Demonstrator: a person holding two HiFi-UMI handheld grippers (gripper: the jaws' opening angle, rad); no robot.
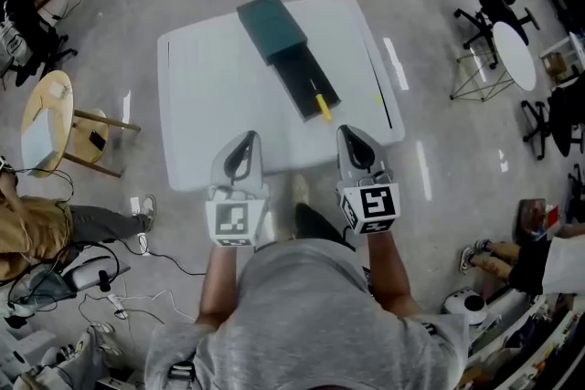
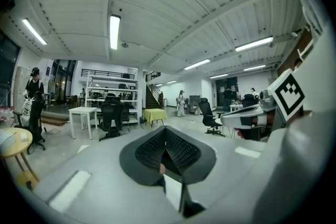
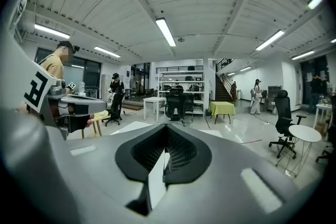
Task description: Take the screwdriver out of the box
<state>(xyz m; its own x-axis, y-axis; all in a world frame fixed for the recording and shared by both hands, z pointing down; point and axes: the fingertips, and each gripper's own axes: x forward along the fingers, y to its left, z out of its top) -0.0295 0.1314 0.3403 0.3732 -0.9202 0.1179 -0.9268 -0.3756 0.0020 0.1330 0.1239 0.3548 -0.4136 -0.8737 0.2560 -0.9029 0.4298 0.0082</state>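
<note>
Yellow-handled screwdriver (image 1: 323, 107) apparently lies inside open box (image 1: 271, 28).

This is a large, open lab or workshop hall. It has a polished concrete floor (image 1: 439, 151), a ribbed ceiling (image 3: 210, 8) with tube lights (image 3: 165, 31), metal shelving (image 3: 181, 78) and a staircase (image 3: 224, 89). Wheeled office chairs (image 1: 494, 5) and loose cables (image 1: 160, 297) stand around.

One table (image 1: 210, 105), one box (image 1: 272, 27), one screwdriver (image 1: 323, 108), two tools: left tool (image 1: 247, 140) and right tool (image 1: 350, 137).
</note>
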